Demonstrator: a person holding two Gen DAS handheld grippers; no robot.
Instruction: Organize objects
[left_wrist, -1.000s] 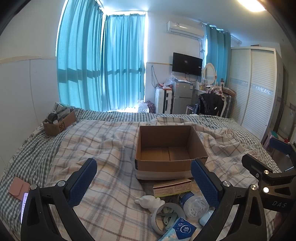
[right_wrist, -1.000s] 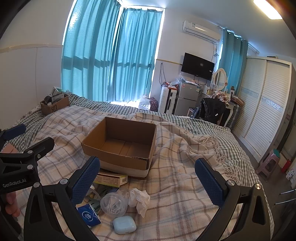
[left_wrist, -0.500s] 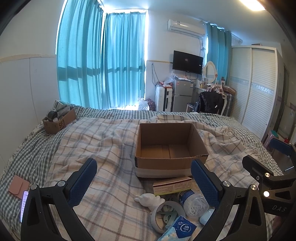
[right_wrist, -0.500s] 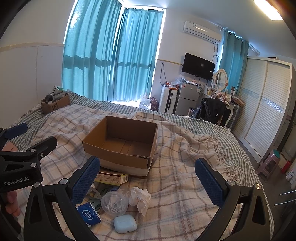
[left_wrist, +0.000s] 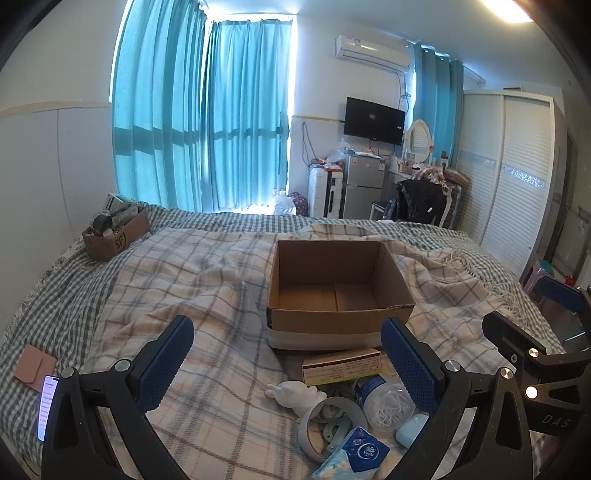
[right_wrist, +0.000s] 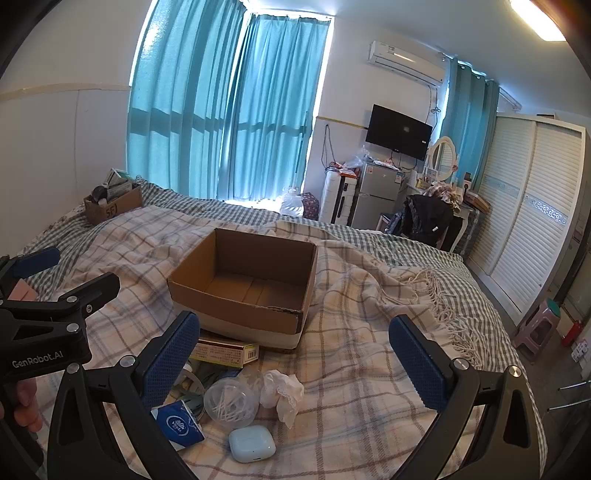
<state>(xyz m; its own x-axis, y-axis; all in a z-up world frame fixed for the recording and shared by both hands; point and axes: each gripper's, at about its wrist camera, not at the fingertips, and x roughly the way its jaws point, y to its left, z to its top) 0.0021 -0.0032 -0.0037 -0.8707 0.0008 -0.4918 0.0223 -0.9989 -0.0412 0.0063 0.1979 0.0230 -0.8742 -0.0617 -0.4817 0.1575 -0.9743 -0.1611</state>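
An empty open cardboard box (left_wrist: 338, 295) (right_wrist: 243, 284) sits on the plaid blanket. In front of it lies a pile: a flat carton (left_wrist: 341, 365), a white rabbit figure (left_wrist: 295, 395), a tape roll (left_wrist: 330, 424), a cotton-swab tub (left_wrist: 384, 400) (right_wrist: 231, 402), a blue tissue pack (left_wrist: 356, 456) (right_wrist: 177, 424), a pale blue earbud case (right_wrist: 252, 448) and a crumpled tissue (right_wrist: 282, 391). My left gripper (left_wrist: 288, 363) is open and empty above the pile. My right gripper (right_wrist: 295, 362) is open and empty, just right of the pile.
A small cardboard box (left_wrist: 116, 236) full of items stands at the bed's far left. A phone (left_wrist: 46, 406) and a pink wallet (left_wrist: 33, 367) lie at the left edge. A wardrobe (right_wrist: 532, 206), chair and fridge stand beyond the bed.
Both views have shifted slightly, the box sitting a little lower and nearer. Both grippers stay open and empty; nothing on the bed has moved.
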